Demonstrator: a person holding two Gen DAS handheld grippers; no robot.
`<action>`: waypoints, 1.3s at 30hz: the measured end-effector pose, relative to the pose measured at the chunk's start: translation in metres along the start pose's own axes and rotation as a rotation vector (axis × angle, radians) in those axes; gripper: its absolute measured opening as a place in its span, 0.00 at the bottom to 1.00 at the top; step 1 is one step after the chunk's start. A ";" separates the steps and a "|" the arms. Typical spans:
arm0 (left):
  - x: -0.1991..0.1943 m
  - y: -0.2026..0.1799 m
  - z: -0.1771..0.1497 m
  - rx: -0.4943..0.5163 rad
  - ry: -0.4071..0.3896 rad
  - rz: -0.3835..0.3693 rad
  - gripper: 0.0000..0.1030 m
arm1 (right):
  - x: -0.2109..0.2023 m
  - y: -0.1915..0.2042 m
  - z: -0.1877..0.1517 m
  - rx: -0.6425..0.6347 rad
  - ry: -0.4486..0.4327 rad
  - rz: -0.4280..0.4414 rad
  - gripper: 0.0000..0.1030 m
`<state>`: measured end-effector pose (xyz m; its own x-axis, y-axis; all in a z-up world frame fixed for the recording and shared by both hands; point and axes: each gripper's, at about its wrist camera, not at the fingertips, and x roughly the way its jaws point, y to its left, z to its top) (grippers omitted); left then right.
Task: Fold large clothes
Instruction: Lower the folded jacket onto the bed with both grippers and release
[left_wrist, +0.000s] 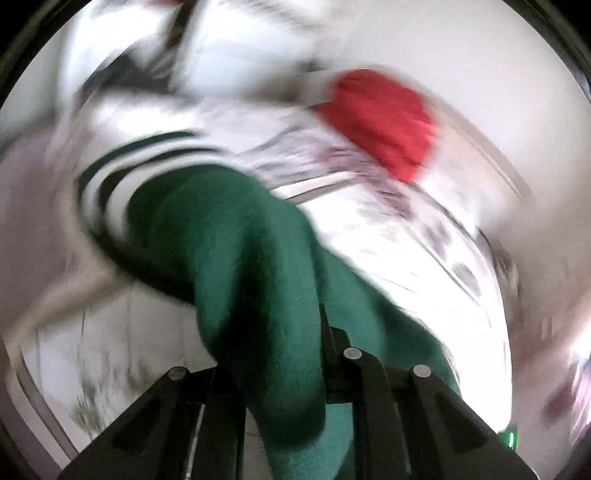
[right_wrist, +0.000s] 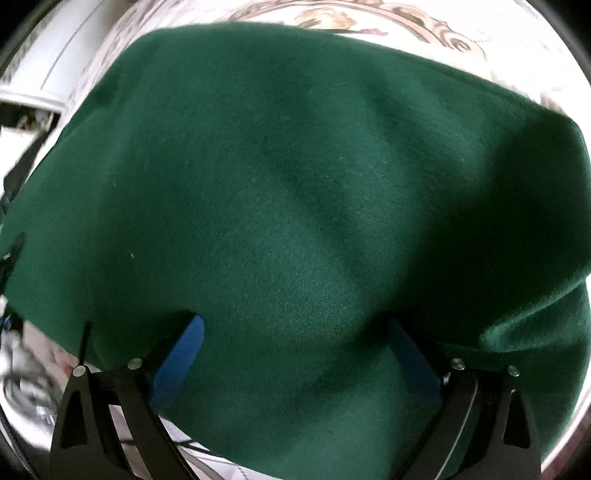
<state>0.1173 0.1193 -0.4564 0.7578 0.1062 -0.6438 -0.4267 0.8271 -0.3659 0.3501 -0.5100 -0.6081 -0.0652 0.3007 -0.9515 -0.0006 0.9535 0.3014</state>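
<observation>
- On my left, the left tongs (left_wrist: 284, 350) are clamped on a bunched fold of the green garment (left_wrist: 236, 236); the cloth rises out of the narrow jaws and hangs away ahead of them.
- Beyond that fold I see green-and-white striped trim (left_wrist: 110, 170), though the left view is heavily blurred.
- Past the green cloth, toward upper right in the left wrist view, lies a red item (left_wrist: 384, 122) on a white patterned surface (left_wrist: 424, 236); I cannot tell what kind of surface it is.
- On my right, the right tongs (right_wrist: 295, 354) stand wide, blue pads (right_wrist: 181, 354) far apart, with the green garment (right_wrist: 295, 184) spread flat between and beneath them; I cannot tell if the pads touch it.
- The garment fills nearly the whole right view; its far edge runs along the top, and its left edge drops past the left pad.
- Beyond the far edge shows a pale floral-printed cloth (right_wrist: 424, 33).
- At the far left of that view is white furniture (right_wrist: 44, 74), too blurred to name.
</observation>
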 end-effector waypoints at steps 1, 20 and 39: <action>-0.007 -0.024 0.001 0.105 -0.002 -0.034 0.11 | -0.002 -0.006 0.001 0.032 -0.008 0.040 0.99; -0.045 -0.253 -0.283 1.469 0.238 -0.405 0.14 | -0.092 -0.223 -0.157 0.642 -0.034 0.309 0.92; -0.052 -0.199 -0.202 0.828 0.575 -0.400 0.91 | -0.212 -0.190 -0.133 0.449 -0.266 0.134 0.93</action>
<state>0.0628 -0.1627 -0.4858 0.3313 -0.3503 -0.8761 0.4289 0.8830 -0.1908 0.2308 -0.7574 -0.4548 0.2194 0.3597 -0.9069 0.4207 0.8038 0.4206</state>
